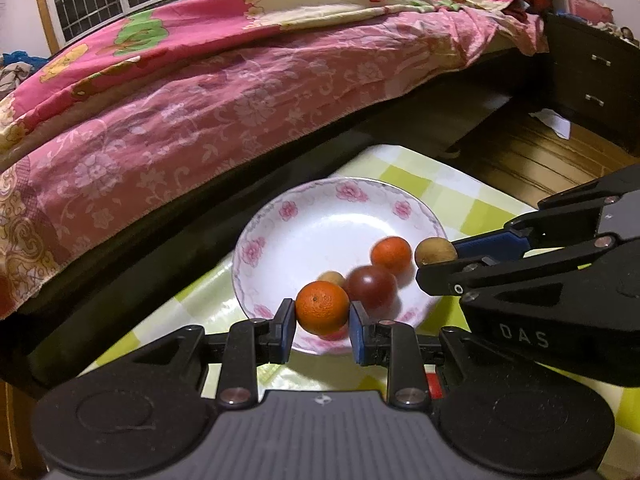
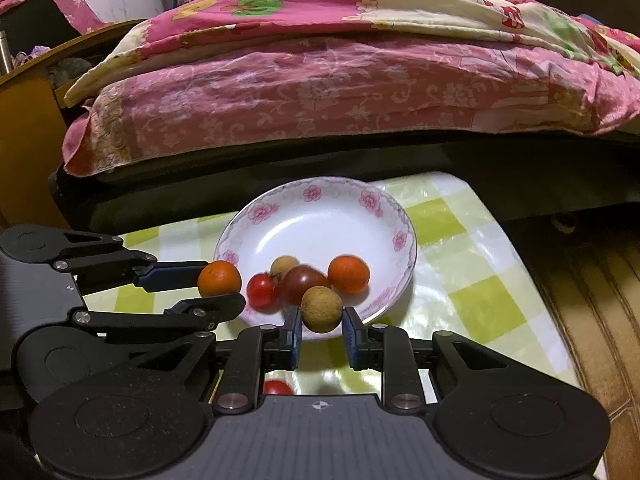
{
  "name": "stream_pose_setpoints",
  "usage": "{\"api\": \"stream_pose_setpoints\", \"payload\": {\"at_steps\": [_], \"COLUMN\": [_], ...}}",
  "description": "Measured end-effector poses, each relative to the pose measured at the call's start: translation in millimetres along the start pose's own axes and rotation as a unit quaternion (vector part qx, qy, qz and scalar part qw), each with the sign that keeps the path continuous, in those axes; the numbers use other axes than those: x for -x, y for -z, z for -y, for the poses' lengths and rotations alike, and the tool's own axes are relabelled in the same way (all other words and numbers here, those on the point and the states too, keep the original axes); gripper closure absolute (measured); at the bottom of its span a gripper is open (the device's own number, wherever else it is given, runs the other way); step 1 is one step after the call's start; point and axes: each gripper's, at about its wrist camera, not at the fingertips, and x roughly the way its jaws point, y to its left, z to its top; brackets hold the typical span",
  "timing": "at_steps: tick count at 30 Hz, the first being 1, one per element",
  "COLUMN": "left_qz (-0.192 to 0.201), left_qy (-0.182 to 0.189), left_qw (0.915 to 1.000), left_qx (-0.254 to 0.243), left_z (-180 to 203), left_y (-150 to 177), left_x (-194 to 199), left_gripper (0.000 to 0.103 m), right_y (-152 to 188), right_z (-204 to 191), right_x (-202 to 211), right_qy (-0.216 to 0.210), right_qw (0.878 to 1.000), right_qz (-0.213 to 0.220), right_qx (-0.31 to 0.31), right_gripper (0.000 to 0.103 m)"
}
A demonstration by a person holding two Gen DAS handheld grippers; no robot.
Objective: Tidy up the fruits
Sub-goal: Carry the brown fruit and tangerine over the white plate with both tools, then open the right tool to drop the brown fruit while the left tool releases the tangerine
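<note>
A white plate with pink flowers [image 1: 304, 216] [image 2: 320, 216] sits on a green-checked tablecloth. My left gripper [image 1: 322, 308] is shut on a small orange [image 1: 322, 307] over the plate's near rim; the orange also shows in the right wrist view [image 2: 219, 278]. My right gripper [image 2: 321, 310] is shut on a brown longan [image 2: 321, 309] over the plate's near edge; the longan shows in the left wrist view [image 1: 435, 251]. In the plate lie a dark tomato [image 2: 302, 282], an orange fruit [image 2: 348, 274], a red cherry tomato [image 2: 262, 290] and another longan [image 2: 284, 265].
A bed with a pink floral quilt [image 1: 240, 92] runs close behind the table. A dark drawer cabinet [image 1: 592, 80] stands at the right. A red fruit [image 2: 277, 387] lies on the cloth under my right gripper. The table's right edge [image 2: 516, 248] drops to a wooden floor.
</note>
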Motion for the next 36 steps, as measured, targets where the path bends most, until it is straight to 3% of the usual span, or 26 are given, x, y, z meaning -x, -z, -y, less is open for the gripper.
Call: {"api": "stream_pose_setpoints", "payload": {"at_steps": [10,22,36], "left_qz": [0.001,-0.003,-0.01], "left_qy": [-0.02,-0.015,-0.018], "left_qw": [0.9998,0.9999,0.9998], "left_qx": [0.006,-0.004,-0.007], "left_z": [-14.3,-16.4,-17.9], "left_y": [-9.5,-16.1,-15.3], "left_x": [-17.2,-44.8,-61.3], "left_gripper": [0.068,0.068,0.067], "right_y": [-19.3,-35.5,-33.4], "right_z": [-0.9,0.8,7.6], "right_x": [-23.3,-53.4,-73.9], "right_qy": [0.001,-0.001,-0.004], "right_qw": [1.0,0.999,0.999], "right_qz": [0.011,0.027,0.028], "right_qx": [0.025,0.045,0.042], "right_gripper": [0.082,0.082,0.082]}}
